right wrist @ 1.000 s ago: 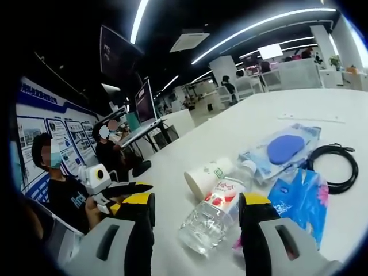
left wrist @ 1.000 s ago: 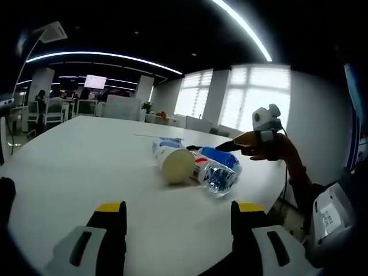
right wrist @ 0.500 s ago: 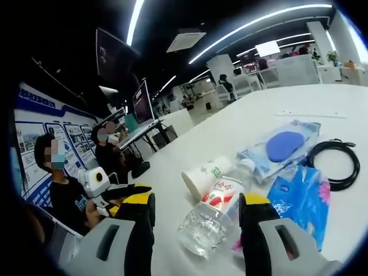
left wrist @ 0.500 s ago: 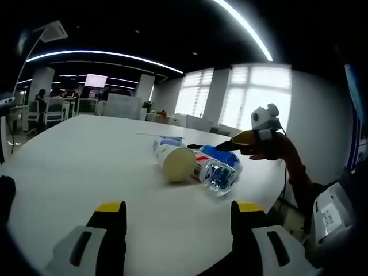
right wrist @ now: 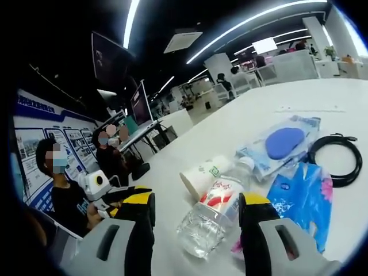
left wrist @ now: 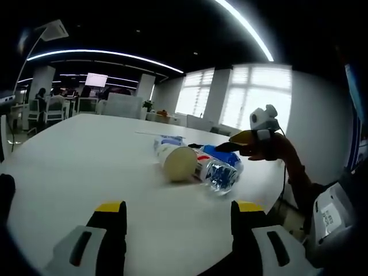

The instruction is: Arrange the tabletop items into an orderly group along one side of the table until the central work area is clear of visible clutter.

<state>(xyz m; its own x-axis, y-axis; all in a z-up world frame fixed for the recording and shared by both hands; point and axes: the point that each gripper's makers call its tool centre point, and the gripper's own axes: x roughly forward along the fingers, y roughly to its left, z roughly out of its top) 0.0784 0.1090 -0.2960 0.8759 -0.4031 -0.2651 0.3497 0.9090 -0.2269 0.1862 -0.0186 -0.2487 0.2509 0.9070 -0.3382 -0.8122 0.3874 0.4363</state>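
A clear water bottle [right wrist: 211, 214] with a red label lies on its side on the white table [left wrist: 86, 155]. A paper cup [right wrist: 201, 174] lies beside it, mouth toward the left gripper view. A blue packet [right wrist: 302, 198], a clear pouch with a blue oval [right wrist: 282, 144] and a coiled black cable [right wrist: 339, 158] lie close by. My right gripper [right wrist: 196, 215] is open, hovering just short of the bottle, which shows between its jaws untouched. My left gripper [left wrist: 178, 221] is open over bare table, well short of the cup [left wrist: 177, 163] and bottle [left wrist: 217, 172]. The right gripper [left wrist: 233, 145] reaches in above the blue packet [left wrist: 227, 156].
The table edge curves near the items on the right of the left gripper view. Seated people [right wrist: 63, 190] are beyond the table edge behind the left gripper [right wrist: 123, 195]. Chairs and desks [left wrist: 52, 109] stand past the far end.
The right gripper has eased slightly closer to the bottle and both views shifted a little. The items on the table have not moved.
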